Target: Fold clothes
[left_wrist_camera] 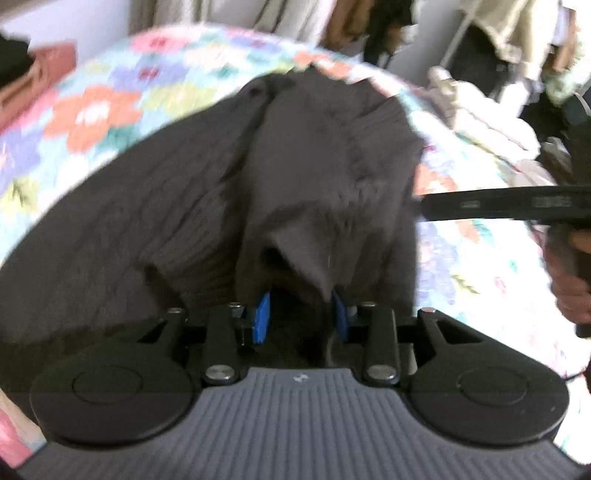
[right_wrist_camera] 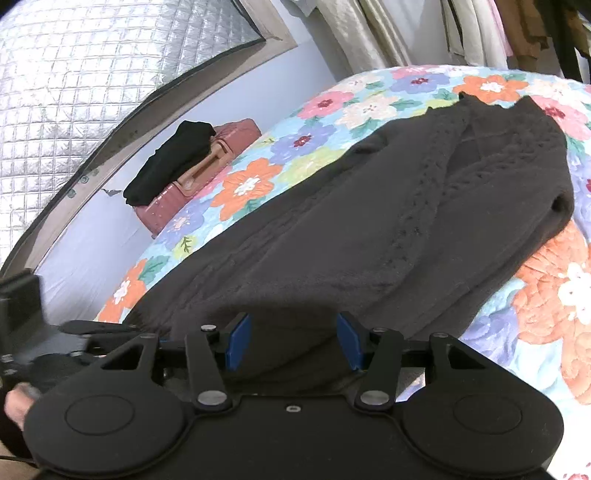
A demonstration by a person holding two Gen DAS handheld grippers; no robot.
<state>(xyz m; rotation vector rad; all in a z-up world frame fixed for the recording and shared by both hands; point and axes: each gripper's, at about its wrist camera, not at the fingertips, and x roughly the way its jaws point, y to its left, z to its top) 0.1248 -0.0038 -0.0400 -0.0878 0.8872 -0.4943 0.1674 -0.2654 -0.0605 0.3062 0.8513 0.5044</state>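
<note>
I'm looking at a dark grey cable-knit sweater [right_wrist_camera: 388, 229] spread on the bed's floral quilt [right_wrist_camera: 251, 184] with orange, pink and purple blooms. Sweater is my landmark for everything below.

Left gripper [left_wrist_camera: 301, 314]: right at the sweater's near edge, blue pads [left_wrist_camera: 263, 317] partly parted. A peak of the knit stands up between them and drapes against the right pad. View is motion-blurred, so I can't tell if the pads pinch the cloth or it merely lies there. No firm clamp visible.

Right gripper [right_wrist_camera: 293, 341]: also at the sweater's near edge, blue pads [right_wrist_camera: 238, 341] set clearly apart, wider than the left's. Dark knit lies in the gap beneath them, neither pad pressing on it. Holding nothing.

Sweater layout from the right wrist view: body lies flat, one side folded in over the middle, with a cable-ribbed edge running lengthwise. Far end reaches towards the hanging clothes [right_wrist_camera: 369, 33].

In the left wrist view, the right gripper's black finger [left_wrist_camera: 498, 205] pokes in level from the sweater's right side, with my hand [left_wrist_camera: 570, 291] on its handle.

Left of the sweater, past the quilt's edge: a pink hard-shell suitcase [right_wrist_camera: 207, 173] with a folded black garment [right_wrist_camera: 173, 162] on top. Beyond that, a silver quilted foil panel [right_wrist_camera: 74, 92] on the wall. Right of the sweater, a heap of pale laundry [left_wrist_camera: 491, 122], blurred.
</note>
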